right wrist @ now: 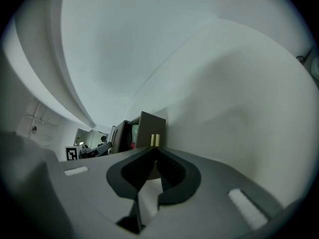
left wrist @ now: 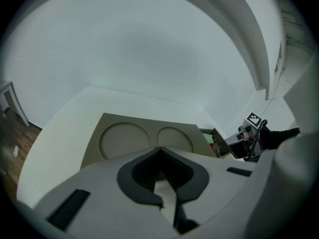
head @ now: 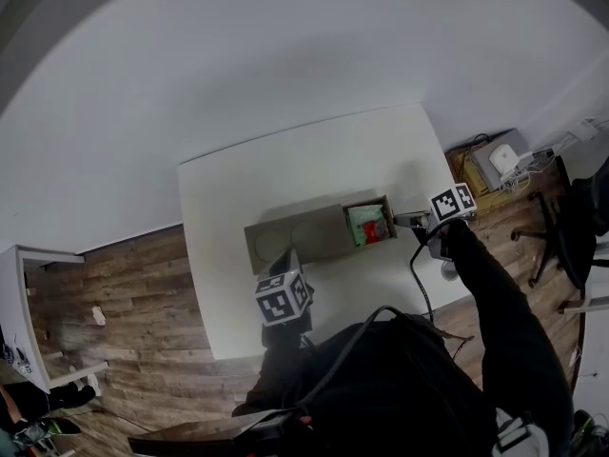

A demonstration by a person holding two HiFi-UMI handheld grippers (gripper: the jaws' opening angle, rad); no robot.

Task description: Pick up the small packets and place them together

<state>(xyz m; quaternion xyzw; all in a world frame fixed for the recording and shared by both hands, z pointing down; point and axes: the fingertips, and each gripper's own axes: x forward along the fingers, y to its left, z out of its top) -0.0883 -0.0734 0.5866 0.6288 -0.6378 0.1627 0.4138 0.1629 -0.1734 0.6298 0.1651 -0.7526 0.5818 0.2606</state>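
A brown cardboard tray [head: 295, 236] with two round hollows lies on the white table [head: 285, 169]. Its right-end compartment holds green and red small packets [head: 369, 225]. My right gripper [head: 411, 220] hovers just right of that compartment, pointing at it. In the right gripper view its jaws [right wrist: 155, 146] are shut on a small yellowish packet [right wrist: 155, 140], with the tray's end wall [right wrist: 149, 126] close ahead. My left gripper [head: 284, 258] rests at the tray's near edge. In the left gripper view its jaws [left wrist: 159, 149] are shut and empty above the hollows [left wrist: 127, 139].
A black cable [head: 419, 274] trails from the right gripper across the table's near right corner. Off the table to the right stand an office chair [head: 571, 227] and a carton with a white device [head: 500, 160]. A white shelf [head: 29, 303] stands on the wooden floor at the left.
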